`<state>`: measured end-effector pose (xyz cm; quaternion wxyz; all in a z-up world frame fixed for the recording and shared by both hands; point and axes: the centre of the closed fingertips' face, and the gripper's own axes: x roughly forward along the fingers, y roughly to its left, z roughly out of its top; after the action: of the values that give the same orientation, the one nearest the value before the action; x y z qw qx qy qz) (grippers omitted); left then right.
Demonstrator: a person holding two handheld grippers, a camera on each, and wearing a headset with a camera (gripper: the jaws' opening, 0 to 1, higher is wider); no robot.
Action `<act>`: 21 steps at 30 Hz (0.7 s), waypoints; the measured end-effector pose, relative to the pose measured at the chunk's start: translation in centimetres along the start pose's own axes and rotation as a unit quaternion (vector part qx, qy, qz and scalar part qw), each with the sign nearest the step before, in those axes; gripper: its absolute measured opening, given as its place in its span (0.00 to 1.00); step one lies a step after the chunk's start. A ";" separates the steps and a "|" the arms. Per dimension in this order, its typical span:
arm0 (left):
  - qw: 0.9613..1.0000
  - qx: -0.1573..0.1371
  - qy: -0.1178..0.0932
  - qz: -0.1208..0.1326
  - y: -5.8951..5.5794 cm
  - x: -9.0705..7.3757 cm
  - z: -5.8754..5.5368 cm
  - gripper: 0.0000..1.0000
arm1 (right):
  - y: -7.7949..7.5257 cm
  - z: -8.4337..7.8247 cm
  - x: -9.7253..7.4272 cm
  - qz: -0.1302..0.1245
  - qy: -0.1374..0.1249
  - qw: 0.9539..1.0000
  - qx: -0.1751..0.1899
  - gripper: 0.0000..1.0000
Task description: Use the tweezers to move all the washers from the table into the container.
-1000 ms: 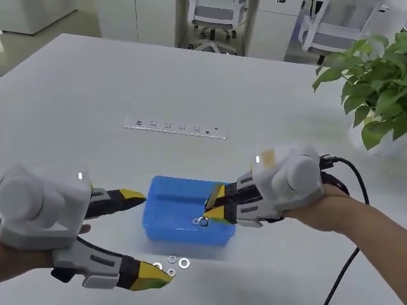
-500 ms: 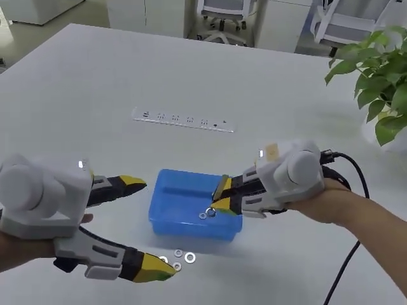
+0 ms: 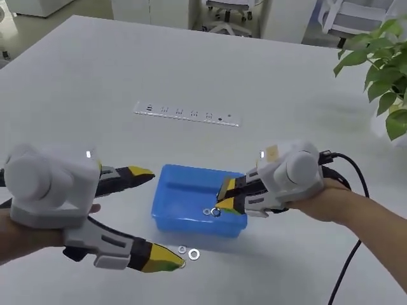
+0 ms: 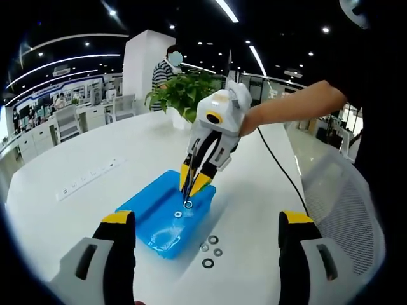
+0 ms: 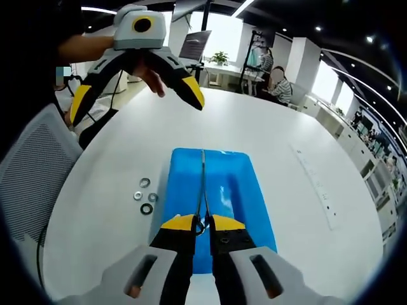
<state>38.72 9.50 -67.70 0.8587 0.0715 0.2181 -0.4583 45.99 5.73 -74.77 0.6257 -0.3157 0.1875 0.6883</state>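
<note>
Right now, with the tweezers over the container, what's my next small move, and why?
Probably ease the right gripper open slightly: its tweezers seem to hold a washer over the blue container, so it should drop inside. Loose washers lie outside it.

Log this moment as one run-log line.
right hand-held gripper: shut on tweezers | tweezers: over container, washer at tip | left hand-held gripper: open | table: washers beside container

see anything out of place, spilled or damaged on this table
Nothing stands out. The blue plastic container sits level on the white table, a few loose metal washers lie beside it as expected, and the right hand-held gripper holds slim metal tweezers over it.
</note>
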 end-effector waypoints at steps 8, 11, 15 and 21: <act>1.000 0.008 -0.001 -0.005 0.8 1.0 0.5 0.91 | 0.2 -0.4 0.6 0.011 0.001 1.000 0.001 0.09; 1.000 0.018 -0.002 -0.013 0.8 1.5 0.7 0.85 | 0.2 -0.6 0.8 0.014 0.002 1.000 0.002 0.09; 0.999 0.025 0.001 -0.021 1.0 2.4 0.7 0.76 | 0.3 -0.8 1.0 0.018 0.003 1.000 0.004 0.09; 0.999 0.037 -0.004 -0.030 1.5 3.8 1.4 0.64 | 0.3 -0.9 1.3 0.023 0.004 1.000 0.005 0.09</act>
<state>42.23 6.98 -68.26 0.8418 0.0952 0.1999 -0.4922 45.90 6.06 -76.37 0.6107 -0.3111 0.2006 0.7000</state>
